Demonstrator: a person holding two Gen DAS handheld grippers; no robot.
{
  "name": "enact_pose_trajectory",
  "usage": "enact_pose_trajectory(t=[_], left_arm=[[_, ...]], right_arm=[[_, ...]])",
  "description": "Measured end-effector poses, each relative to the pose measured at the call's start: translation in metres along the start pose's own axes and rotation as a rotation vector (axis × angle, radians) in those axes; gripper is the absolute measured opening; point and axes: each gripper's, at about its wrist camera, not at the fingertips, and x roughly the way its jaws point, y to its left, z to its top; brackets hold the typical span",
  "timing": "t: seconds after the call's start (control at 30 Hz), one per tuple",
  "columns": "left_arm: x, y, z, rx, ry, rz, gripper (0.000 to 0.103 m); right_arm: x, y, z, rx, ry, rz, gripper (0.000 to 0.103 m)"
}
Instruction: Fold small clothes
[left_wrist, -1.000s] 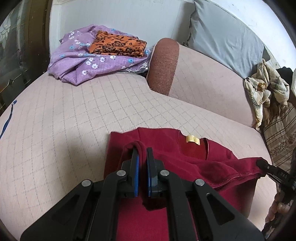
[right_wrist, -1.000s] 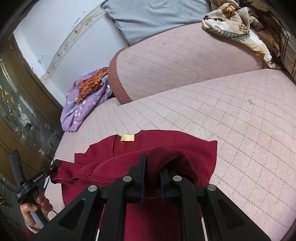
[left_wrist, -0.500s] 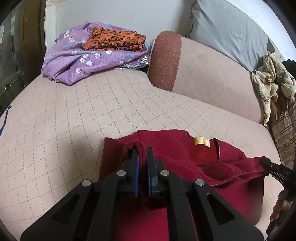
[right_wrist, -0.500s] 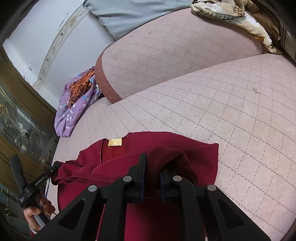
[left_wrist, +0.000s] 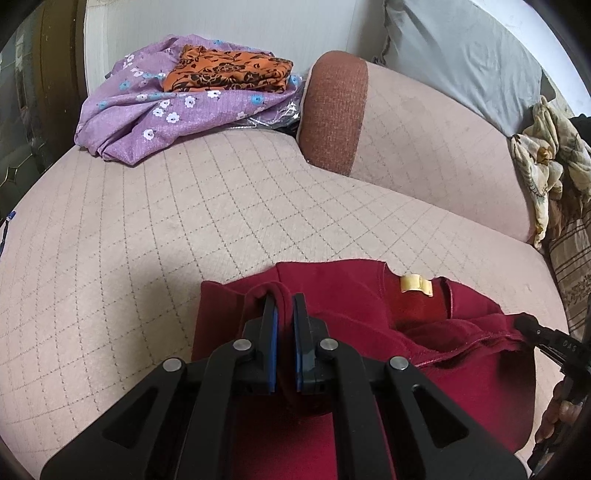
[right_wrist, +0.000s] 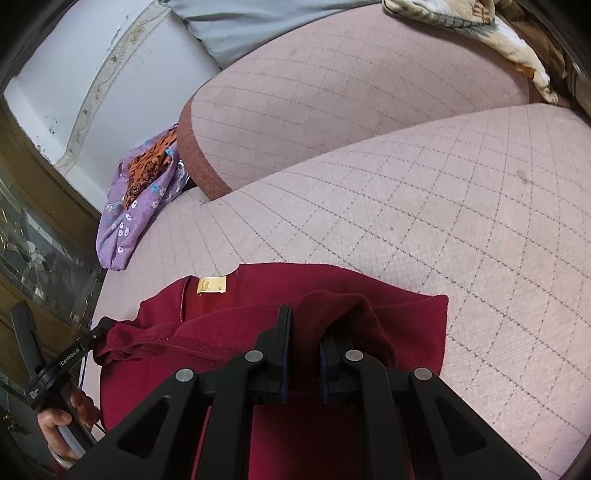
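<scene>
a dark red top (left_wrist: 424, 332) lies on the quilted pink seat of a sofa (left_wrist: 221, 206), its neck opening with a yellow label (left_wrist: 415, 284) turned toward the backrest. the lower part of the garment is lifted and doubled over toward the neck, held up at two corners.

the left gripper (left_wrist: 283, 306) has its jaws closed tight on a bunched fold of the red cloth, which loops up over the blue pads. the right gripper (right_wrist: 304, 328) also has its jaws pinched on a fold of the same top; the cloth humps over the right-hand finger and drapes down between the two. in the right wrist view the left gripper shows at the lower left edge with a hand (right_wrist: 62, 421) around its handle, its tip at the hem of the top.

a folded orange and black patterned cloth (left_wrist: 229, 74) sits on a crumpled purple flowered cloth (left_wrist: 147, 114) at the far end of the seat, beside the rust-coloured end of the backrest cushion (left_wrist: 336, 110). a grey pillow (left_wrist: 461, 55) leans behind the backrest, and a cream patterned cloth (left_wrist: 543, 162) is heaped at the right.
</scene>
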Motion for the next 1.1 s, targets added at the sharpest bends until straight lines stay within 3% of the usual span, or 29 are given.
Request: enact_pose_trajectory(t=[0.17,0.2,0.3,0.33,0.37,0.4,0.47,0.53,0.63,0.7,0.77,0.9,1.1], left_arm=[[0.005,0.002,-0.002,-0.004,0.01,0.004,0.006],[0.006,0.002,-0.001,-0.005,0.012,0.002,0.007],[0.008,0.003,0.001,-0.002,0.031,-0.02,0.015],[0.007,0.003,0.002,0.002,0.037,-0.032,0.019],[0.005,0.004,0.003,0.004,0.036,-0.055,0.031],[0.002,0.004,0.004,0.002,0.027,-0.066,0.052],[-0.008,0.008,0.006,-0.018,-0.03,-0.052,0.072],[-0.018,0.011,0.008,-0.031,-0.079,-0.048,0.072],[-0.021,0.011,0.009,-0.031,-0.082,-0.057,0.072],[-0.015,0.009,0.006,-0.02,-0.063,-0.046,0.072],[-0.003,0.007,0.003,0.002,-0.028,-0.006,0.072],[0.026,0.017,-0.004,0.002,0.086,0.085,0.072],[0.018,0.025,-0.006,-0.025,0.061,0.085,0.072]], right_arm=[[0.002,0.0,0.002,-0.006,-0.013,0.013,0.014],[0.003,0.001,0.002,-0.014,-0.017,0.014,0.021],[0.005,0.009,0.003,-0.047,-0.016,0.048,0.06],[0.001,0.012,0.003,-0.059,-0.046,0.066,0.068],[-0.005,0.016,0.004,-0.071,-0.076,0.064,0.07],[-0.015,0.02,0.007,-0.089,-0.123,0.044,0.072],[-0.031,0.023,0.013,-0.102,-0.17,0.034,0.072],[-0.04,0.023,0.016,-0.099,-0.177,0.035,0.074],[-0.039,0.026,0.013,-0.101,-0.149,0.08,0.073],[-0.023,0.033,0.008,-0.127,-0.093,0.072,0.071],[-0.007,0.034,0.0,-0.144,-0.056,0.01,0.071],[0.016,0.012,-0.005,-0.103,-0.02,-0.061,0.071],[-0.004,0.003,0.007,-0.048,-0.1,-0.058,0.073]])
